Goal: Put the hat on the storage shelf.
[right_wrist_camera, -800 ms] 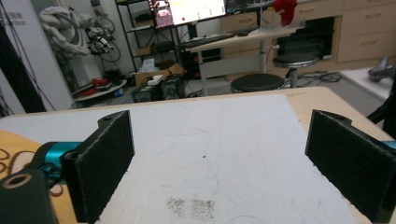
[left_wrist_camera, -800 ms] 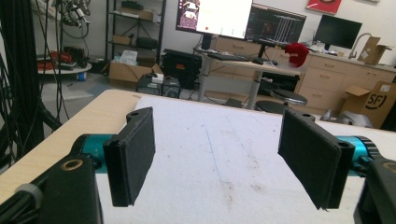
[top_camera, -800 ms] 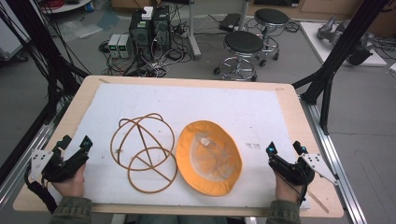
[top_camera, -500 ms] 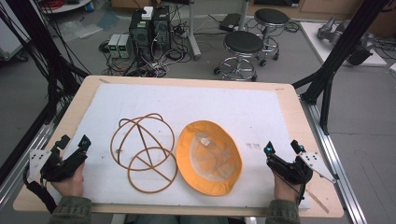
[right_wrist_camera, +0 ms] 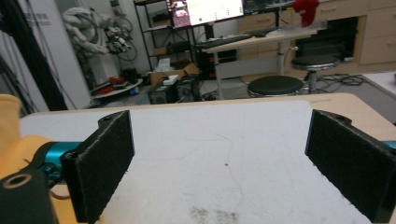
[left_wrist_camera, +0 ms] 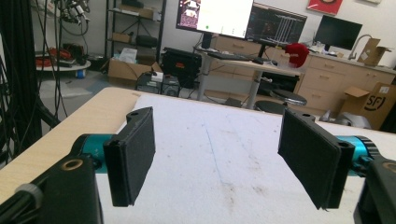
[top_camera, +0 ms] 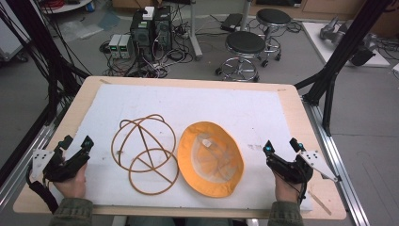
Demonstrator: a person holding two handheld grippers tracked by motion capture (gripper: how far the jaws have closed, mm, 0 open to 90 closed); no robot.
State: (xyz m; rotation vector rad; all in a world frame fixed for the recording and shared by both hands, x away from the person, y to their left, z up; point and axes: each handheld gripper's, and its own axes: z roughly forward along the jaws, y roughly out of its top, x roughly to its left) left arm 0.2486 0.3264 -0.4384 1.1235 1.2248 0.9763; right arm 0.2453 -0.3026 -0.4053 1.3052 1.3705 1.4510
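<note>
An orange bucket hat (top_camera: pixel 210 157) lies upside down on the white mat (top_camera: pixel 226 106), right of the middle. Beside it on the left rests a brown wire frame of crossed hoops (top_camera: pixel 143 150). My left gripper (top_camera: pixel 76 140) sits at the mat's left edge, left of the frame and apart from it. Its jaws are open with nothing between them (left_wrist_camera: pixel 219 158). My right gripper (top_camera: pixel 281 144) is to the right of the hat, clear of it and open. In the right gripper view (right_wrist_camera: pixel 224 161) only bare mat lies between the pads, and the hat's orange cloth (right_wrist_camera: pixel 11 135) shows at the left edge.
The mat covers most of a wooden table (top_camera: pixel 310 122). Two black stools (top_camera: pixel 244 47) and electronics boxes (top_camera: pixel 150 28) stand on the floor beyond the far edge. Black frame posts (top_camera: pixel 339 61) rise at both sides of the table.
The right gripper has edged slightly to the left. The hat, the wire frame and the left gripper stay where they were.
</note>
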